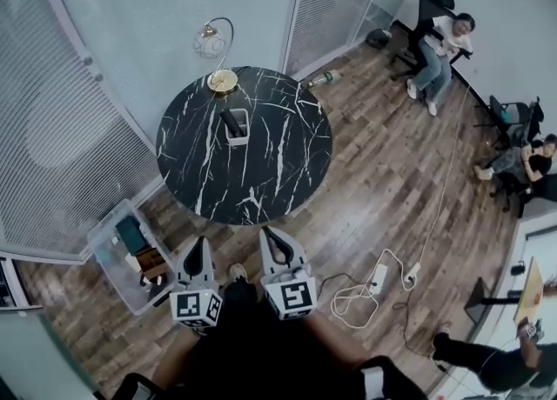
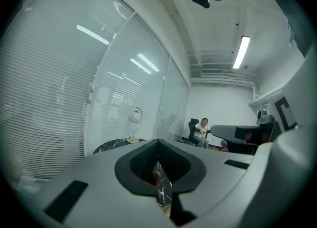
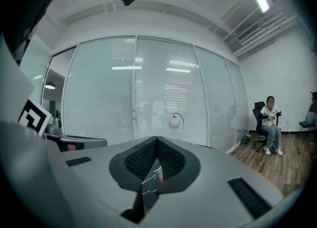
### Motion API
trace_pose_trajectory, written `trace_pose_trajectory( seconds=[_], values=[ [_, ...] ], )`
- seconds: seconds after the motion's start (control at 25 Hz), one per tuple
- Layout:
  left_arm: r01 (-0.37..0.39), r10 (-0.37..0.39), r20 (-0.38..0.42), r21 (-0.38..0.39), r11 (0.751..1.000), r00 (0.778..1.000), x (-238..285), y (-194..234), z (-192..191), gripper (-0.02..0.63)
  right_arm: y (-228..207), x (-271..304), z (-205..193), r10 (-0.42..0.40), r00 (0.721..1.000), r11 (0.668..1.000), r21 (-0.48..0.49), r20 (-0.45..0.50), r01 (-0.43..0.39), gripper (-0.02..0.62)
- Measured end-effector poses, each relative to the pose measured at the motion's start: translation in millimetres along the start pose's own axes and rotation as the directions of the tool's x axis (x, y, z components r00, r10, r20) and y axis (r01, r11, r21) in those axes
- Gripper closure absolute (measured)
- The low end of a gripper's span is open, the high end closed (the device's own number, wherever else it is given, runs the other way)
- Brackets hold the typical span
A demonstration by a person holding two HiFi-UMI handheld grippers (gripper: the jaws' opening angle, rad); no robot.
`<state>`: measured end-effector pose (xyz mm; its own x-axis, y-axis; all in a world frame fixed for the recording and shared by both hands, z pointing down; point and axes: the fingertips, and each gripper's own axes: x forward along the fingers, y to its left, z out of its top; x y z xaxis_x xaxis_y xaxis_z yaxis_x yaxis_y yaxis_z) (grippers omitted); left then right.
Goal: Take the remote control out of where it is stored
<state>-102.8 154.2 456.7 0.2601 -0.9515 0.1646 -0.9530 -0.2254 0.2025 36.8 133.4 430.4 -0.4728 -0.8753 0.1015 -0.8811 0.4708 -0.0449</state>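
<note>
Here the remote control point(image 1: 231, 119) stands upright in a small white holder point(image 1: 238, 135) on the round black marble table point(image 1: 283, 159), a little toward the far side of the tabletop's middle and just in front of the gold-based lamp point(image 1: 222, 81) that sits at the table's far edge. The dark body of the remote sticks up out of the holder, and nothing touches it. Both grippers are off the table, over the wood floor point(image 1: 392, 190) at its near edge, side by side and pointing toward the tabletop. The left gripper point(image 1: 197, 246) has its jaws pressed together with nothing between them; its own view shows the two pads meeting in a thin seam, with only a sliver of marble visible through the gap below. The right gripper point(image 1: 268, 237) is the same, its jaws closed on each other and empty, its tip nearly at the table's rim. To the left of the table, against the glass partition, a clear plastic bin point(image 1: 104, 255) with a few items sits on the floor. To the right of the table's near side, a white power strip point(image 1: 379, 278) and looped cables lie on the boards. Well beyond the table's far right, a seated person point(image 1: 439, 50) occupies an office chair by the wall.
</note>
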Motion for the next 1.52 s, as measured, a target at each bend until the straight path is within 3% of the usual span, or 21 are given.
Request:
trace_pose_trajectory(
  seconds=[0.28,0.68,1.52],
  values=[
    [0.071,-0.071,-0.013,-0.003,0.997,0.997,18.6,31.7,5.3,0.598,7.5,28.6,1.8,-0.064,0.998,0.998,0.006,-0.015,0.064,0.594],
    [0.089,-0.089,-0.04,-0.01,0.996,0.995,47.3,43.1,5.3,0.597,-0.8,57.5,4.4,-0.077,0.997,0.997,0.006,-0.017,0.077,0.594],
    [-0.064,0.062,-0.027,-0.042,0.997,0.998,175.7,11.8,25.1,0.598,-108.0,146.5,19.0,0.072,0.997,0.997,0.014,-0.009,-0.072,0.594]
  ],
)
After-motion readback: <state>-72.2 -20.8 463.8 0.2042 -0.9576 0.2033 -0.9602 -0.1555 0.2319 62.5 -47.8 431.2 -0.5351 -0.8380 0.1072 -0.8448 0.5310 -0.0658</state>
